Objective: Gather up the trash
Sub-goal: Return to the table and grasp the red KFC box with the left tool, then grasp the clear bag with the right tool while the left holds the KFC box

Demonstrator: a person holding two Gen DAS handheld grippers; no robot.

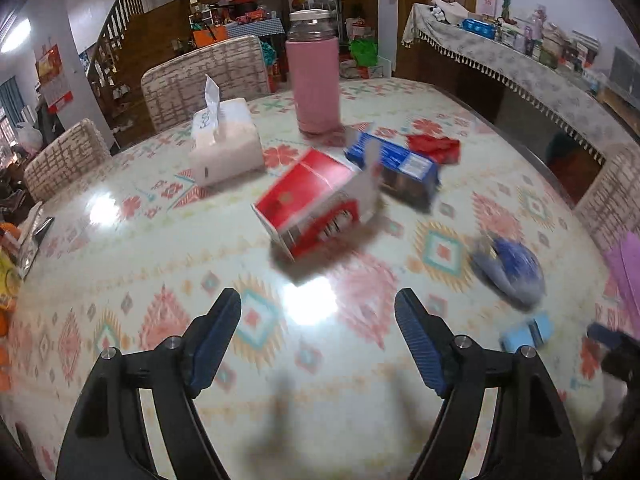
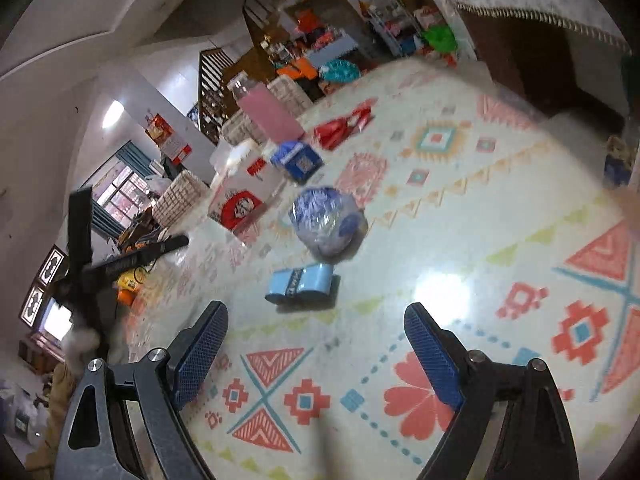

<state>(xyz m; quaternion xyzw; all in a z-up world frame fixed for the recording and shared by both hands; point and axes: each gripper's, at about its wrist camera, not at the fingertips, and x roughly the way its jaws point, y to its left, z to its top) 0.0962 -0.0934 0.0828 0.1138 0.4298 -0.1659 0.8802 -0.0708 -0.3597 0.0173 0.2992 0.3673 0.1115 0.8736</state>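
Trash lies on the patterned table [image 1: 120,264]: a red and white carton [image 1: 316,204] on its side, a blue carton [image 1: 396,164] behind it, a red wrapper [image 1: 434,146], a crumpled blue and white bag [image 1: 510,268] and a small light blue box [image 1: 528,332]. My left gripper [image 1: 318,312] is open and empty, just short of the red carton. My right gripper [image 2: 316,322] is open and empty, just short of the light blue box [image 2: 302,282]. Beyond it lie the crumpled bag [image 2: 328,220], the red and white carton [image 2: 244,200], the blue carton [image 2: 298,160] and the red wrapper [image 2: 340,128].
A pink bottle [image 1: 316,80] and a white tissue box [image 1: 226,144] stand at the far side of the table. Chairs [image 1: 204,80] line the far edge. A purple object [image 1: 628,264] sits at the right edge. The left gripper shows in the right wrist view [image 2: 120,256].
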